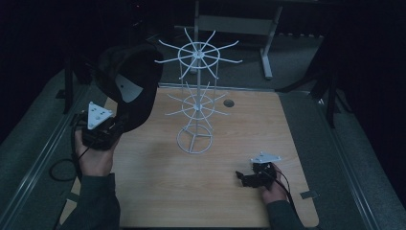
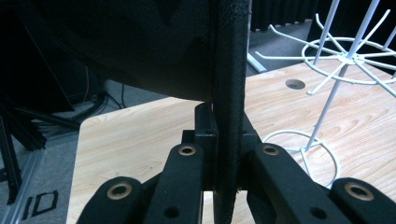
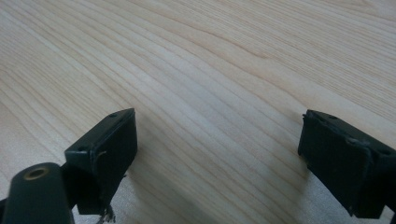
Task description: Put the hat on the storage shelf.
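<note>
with your left gripper (image 1: 111, 128) jaws clamped on the black cap's (image 1: 129, 81) brim, lift its crown over an upper hook of the white wire rack (image 1: 197, 96), keeping your right gripper (image 1: 250, 177), jaws apart, low on the counter (image 1: 230, 143).

Matt black cloth cap (image 1: 131, 86) beside a white-coated wire rack (image 1: 196, 103), which stands on a smooth, pale wood-grain table (image 1: 230, 143); matt black plastic grippers

Dim room, dark curtains, grey floor (image 1: 297, 57), wooden table (image 1: 249, 124).

the letters "id" (image 2: 41, 204) stand in black on the grey floor beside the worktop (image 2: 140, 135).
</note>
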`<state>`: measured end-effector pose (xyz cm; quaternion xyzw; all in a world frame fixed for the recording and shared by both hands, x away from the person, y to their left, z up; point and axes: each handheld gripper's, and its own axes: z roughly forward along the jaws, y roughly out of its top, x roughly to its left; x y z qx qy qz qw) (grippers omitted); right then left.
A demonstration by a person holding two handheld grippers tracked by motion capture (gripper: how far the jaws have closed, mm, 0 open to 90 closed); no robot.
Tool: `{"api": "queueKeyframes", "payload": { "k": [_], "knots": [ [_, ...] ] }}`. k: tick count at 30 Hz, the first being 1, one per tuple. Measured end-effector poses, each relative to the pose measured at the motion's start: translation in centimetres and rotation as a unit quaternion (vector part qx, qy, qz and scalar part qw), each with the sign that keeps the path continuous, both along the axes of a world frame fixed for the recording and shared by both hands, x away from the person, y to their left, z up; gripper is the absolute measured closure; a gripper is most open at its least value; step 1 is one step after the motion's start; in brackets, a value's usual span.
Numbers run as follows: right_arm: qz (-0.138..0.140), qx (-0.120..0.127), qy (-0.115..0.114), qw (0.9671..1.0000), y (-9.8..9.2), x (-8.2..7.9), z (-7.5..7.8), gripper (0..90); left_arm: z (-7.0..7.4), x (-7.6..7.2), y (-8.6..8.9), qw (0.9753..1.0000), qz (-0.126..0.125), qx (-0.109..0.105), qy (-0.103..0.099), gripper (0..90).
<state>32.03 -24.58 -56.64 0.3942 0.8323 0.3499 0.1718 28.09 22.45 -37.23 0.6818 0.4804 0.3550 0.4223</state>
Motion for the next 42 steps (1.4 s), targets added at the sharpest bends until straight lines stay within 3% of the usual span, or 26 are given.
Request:
{"api": "queueKeyframes", "payload": {
  "k": [42],
  "knots": [
    [-0.001, 0.001, 0.0, 1.0, 0.0, 0.0, 0.0, 11.7, 1.8, 0.6, -0.5, 0.9998, 0.002, 0.008, -0.017, 86.4]
  ]
}}
